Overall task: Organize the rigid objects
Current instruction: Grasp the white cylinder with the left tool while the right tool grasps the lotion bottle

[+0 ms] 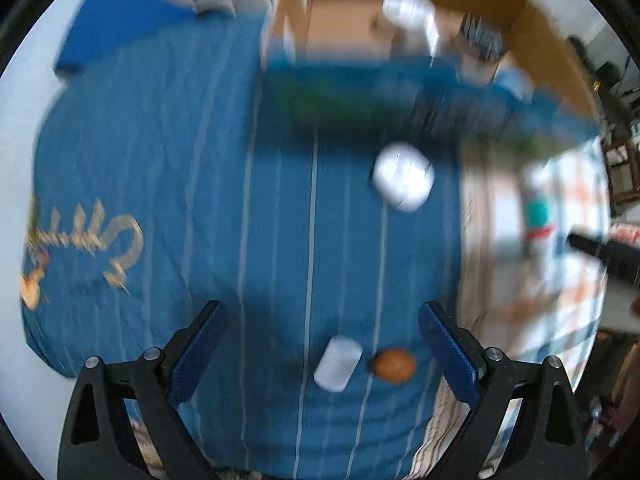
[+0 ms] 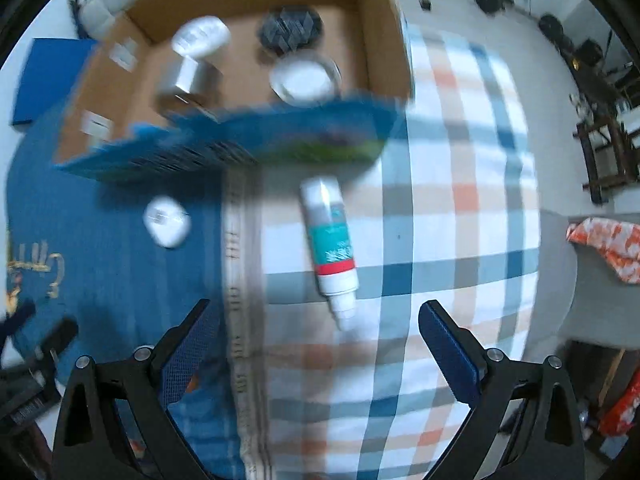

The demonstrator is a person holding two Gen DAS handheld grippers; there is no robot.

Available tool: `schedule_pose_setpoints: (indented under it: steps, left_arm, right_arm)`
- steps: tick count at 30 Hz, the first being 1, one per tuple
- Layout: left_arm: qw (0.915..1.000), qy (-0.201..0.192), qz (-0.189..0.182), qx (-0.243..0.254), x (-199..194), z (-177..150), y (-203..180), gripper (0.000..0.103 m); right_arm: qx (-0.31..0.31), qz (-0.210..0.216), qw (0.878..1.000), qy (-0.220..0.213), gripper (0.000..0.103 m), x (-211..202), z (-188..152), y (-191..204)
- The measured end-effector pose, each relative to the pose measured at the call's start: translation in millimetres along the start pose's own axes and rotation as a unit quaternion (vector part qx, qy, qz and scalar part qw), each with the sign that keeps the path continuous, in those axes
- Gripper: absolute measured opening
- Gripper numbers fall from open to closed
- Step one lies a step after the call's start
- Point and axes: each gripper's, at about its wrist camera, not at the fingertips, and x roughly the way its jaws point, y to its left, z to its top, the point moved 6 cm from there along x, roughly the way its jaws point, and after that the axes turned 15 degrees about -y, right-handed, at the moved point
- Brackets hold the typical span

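My left gripper [image 1: 320,320] is open and empty above a blue striped cloth. A small white cylinder [image 1: 338,363] and a small brown round object [image 1: 395,365] lie between its fingers. A white rounded case [image 1: 404,177] lies farther ahead, and shows in the right wrist view [image 2: 167,221] too. My right gripper [image 2: 316,320] is open and empty. A white bottle [image 2: 331,240] with a teal label and red band lies on the plaid cloth just ahead of it. An open cardboard box [image 2: 384,40] holds a white jar [image 2: 202,36], a dark faceted object [image 2: 290,30] and a white round tin [image 2: 304,80].
The box's blue front flap [image 2: 240,136] hangs toward me. A blue pad [image 1: 116,28] lies at the far left. An orange patterned cloth [image 2: 608,244] and dark furniture [image 2: 604,152] are on the right. The other gripper [image 2: 32,344] shows at the left edge.
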Motion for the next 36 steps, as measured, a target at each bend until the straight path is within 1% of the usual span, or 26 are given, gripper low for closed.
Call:
schedule_pose_setpoints:
  steps: [2,4,7,8,9,10,11,12,14,15,16,18,21,23,25,28,29,30,31,33,36]
  left_arm:
    - [0.9995,0.032,0.001,-0.002,22,-24,2,0.098]
    - [0.9984,0.056,-0.003,-0.004,36,-43,1,0.095]
    - [0.9967,0.081,-0.009,-0.001,53,-61,-5,0.093]
    - [0.9963,0.085,-0.008,0.003,56,-64,-7,0.088]
    - [0.9954,0.095,-0.008,0.009,63,-69,-9,0.077]
    - [0.9945,0.104,-0.01,0.009,68,-73,-11,0.071]
    - [0.9933,0.115,-0.011,0.005,73,-77,-12,0.06]
    - [0.9921,0.125,-0.011,0.002,78,-80,-12,0.049]
    - [0.9914,0.131,-0.011,-0.003,83,-84,-12,0.039]
    - [0.9915,0.129,-0.011,-0.008,84,-85,-11,0.039]
    - [0.9917,0.127,-0.015,-0.016,83,-85,-11,0.038]
    - [0.9918,0.123,-0.02,-0.028,83,-84,-8,0.032]
    - [0.9915,0.117,-0.028,-0.05,82,-81,-3,0.029]
    - [0.9909,0.115,-0.037,-0.059,82,-78,1,0.029]
    - [0.9907,0.115,-0.046,-0.058,84,-77,3,0.029]
    - [0.9901,0.117,-0.058,-0.051,86,-74,5,0.03]
    - [0.9896,0.119,-0.062,-0.051,88,-73,7,0.032]
    - [0.9884,0.122,-0.072,-0.055,89,-72,7,0.037]
    - [0.9864,0.128,-0.084,-0.059,89,-72,7,0.04]
    - [0.9824,0.138,-0.106,-0.068,90,-72,10,0.048]
    - [0.9794,0.144,-0.124,-0.07,93,-73,16,0.049]
  right_arm:
    - [0.004,-0.01,1.0,0.013,0.095,23,-4,-7]
    - [0.006,-0.018,1.0,0.023,0.092,45,-7,-12]
    - [0.003,-0.021,0.999,0.034,0.091,67,-8,-14]
    - [0.001,-0.022,0.999,0.038,0.089,72,-9,-14]
    - [-0.002,-0.022,0.999,0.043,0.082,77,-10,-12]
    - [-0.005,-0.021,0.999,0.048,0.078,82,-10,-11]
    - [-0.009,-0.021,0.998,0.057,0.07,87,-13,-9]
    - [-0.012,-0.018,0.998,0.061,0.059,91,-14,-7]
    - [-0.017,-0.016,0.997,0.069,0.046,95,-19,-4]
    - [-0.021,-0.019,0.998,0.063,0.04,94,-20,-4]
    - [-0.024,-0.021,0.998,0.06,0.037,94,-21,-4]
    - [-0.026,-0.018,0.998,0.061,0.036,92,-27,-4]
    - [-0.025,-0.014,0.997,0.074,0.036,89,-45,-3]
    - [-0.016,0.0,0.996,0.09,0.036,84,-64,-1]
    - [-0.001,0.021,0.994,0.111,0.036,79,-87,2]
    - [0.011,0.025,0.992,0.125,0.036,74,-113,6]
    - [0.018,0.024,0.991,0.128,0.036,75,-119,6]
    - [0.028,0.024,0.99,0.133,0.036,76,-124,6]
    - [0.037,0.022,0.99,0.132,0.037,77,-127,5]
    - [0.053,0.018,0.991,0.125,0.038,77,-130,1]
    - [0.067,0.011,0.989,0.128,0.044,77,-131,-2]
